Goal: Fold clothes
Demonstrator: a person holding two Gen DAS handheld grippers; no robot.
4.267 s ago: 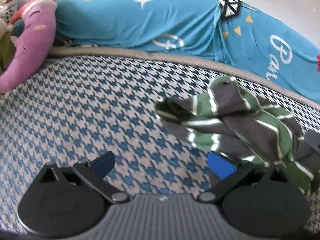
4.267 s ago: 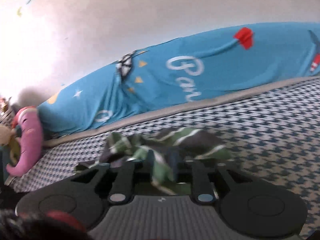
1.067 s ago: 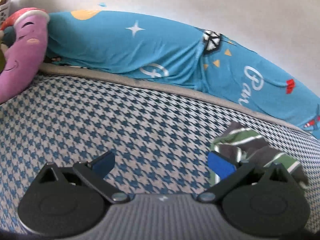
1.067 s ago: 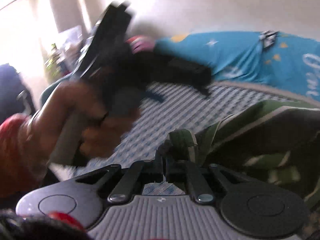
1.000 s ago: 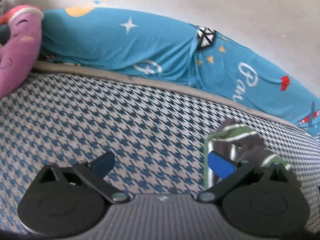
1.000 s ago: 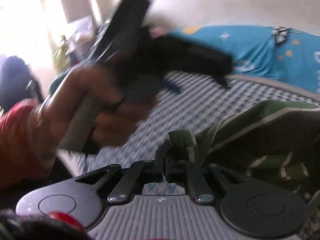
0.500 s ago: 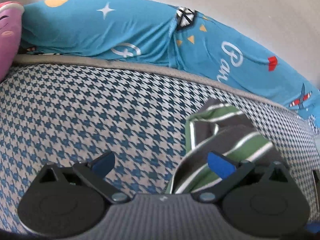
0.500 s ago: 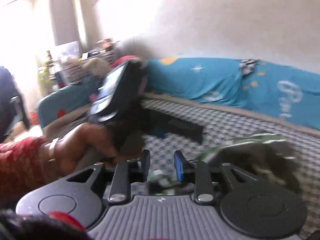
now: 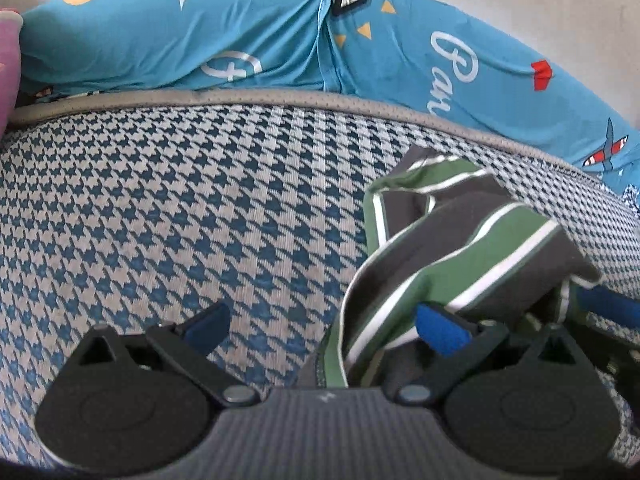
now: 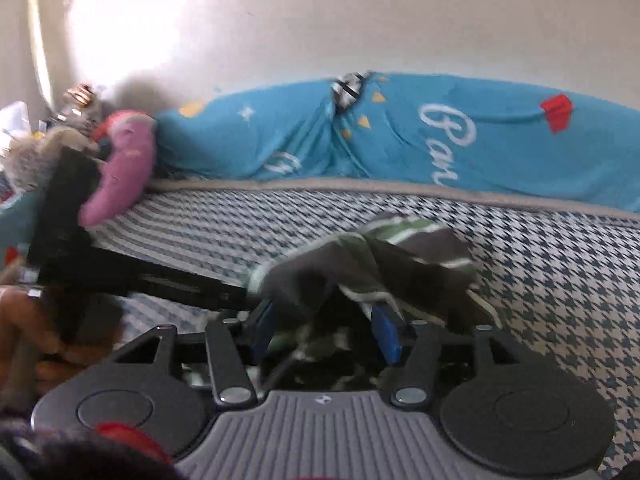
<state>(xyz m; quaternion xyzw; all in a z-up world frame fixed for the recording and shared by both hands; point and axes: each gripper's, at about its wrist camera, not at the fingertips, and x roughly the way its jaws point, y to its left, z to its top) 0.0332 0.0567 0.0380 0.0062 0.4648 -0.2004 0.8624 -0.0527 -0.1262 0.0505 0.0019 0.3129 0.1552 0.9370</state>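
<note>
A crumpled green and grey striped garment (image 9: 472, 240) lies on the houndstooth bed cover (image 9: 180, 208). My left gripper (image 9: 324, 328) is open at the garment's left edge. Cloth drapes over its right blue pad (image 9: 440, 330), and the left pad is over bare cover. In the right wrist view the same garment (image 10: 400, 256) is heaped in front of my right gripper (image 10: 324, 332). That gripper is open, with loose folds lying between its blue pads (image 10: 386, 334). The left gripper's black body (image 10: 140, 276) reaches in from the left and touches the garment, held by a hand (image 10: 40, 340).
A blue printed bolster (image 9: 280, 32) runs along the wall behind the bed's grey piping. A pink plush cushion (image 10: 124, 168) and soft toys sit at the far left end. A blue part of the other gripper (image 9: 608, 308) shows at the right edge.
My right gripper, shut on the garment a second ago, has opened, and the garment has dropped onto the bed. The left gripper, still open, has moved right, up to the garment.
</note>
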